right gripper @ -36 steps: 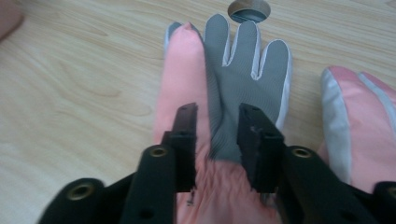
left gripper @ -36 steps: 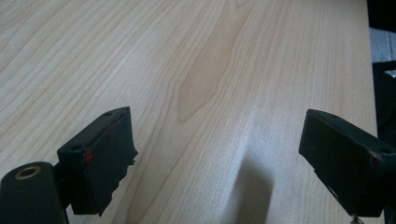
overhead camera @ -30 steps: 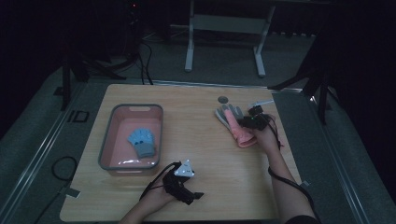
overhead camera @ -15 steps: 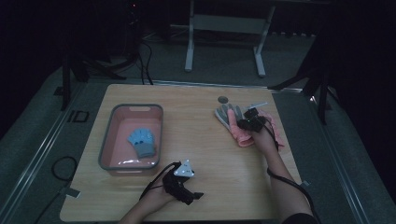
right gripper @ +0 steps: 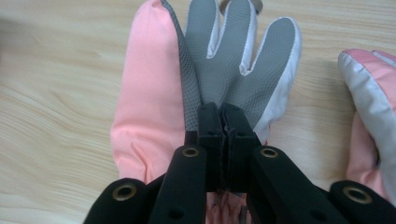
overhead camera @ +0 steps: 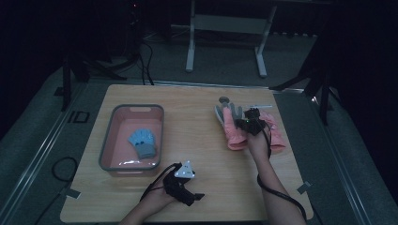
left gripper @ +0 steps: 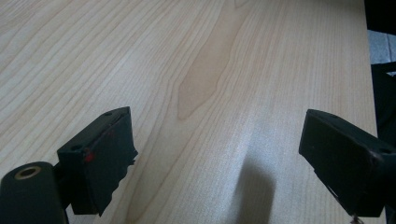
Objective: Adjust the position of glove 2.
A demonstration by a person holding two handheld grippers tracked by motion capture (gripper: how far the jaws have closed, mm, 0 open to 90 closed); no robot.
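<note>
Right claw pinches the pink glove

The pink glove (right gripper: 154, 107) lies palm-up on the desk's (overhead camera: 197, 117) far right; the right claw (right gripper: 223, 122), forearm stretched forward, has just closed on its palm fabric. The left claw (left gripper: 224, 154) rests gaping, unmoved

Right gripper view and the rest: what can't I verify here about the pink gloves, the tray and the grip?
- Pink glove in the right gripper view: its cuff is covered by the shut jaws.
- Second pink glove: cut off by the right edge.
- Small round object beyond the gloves, high view: too small and dim to identify.
- Blue glove in the pink tray: details too small to read.
</note>
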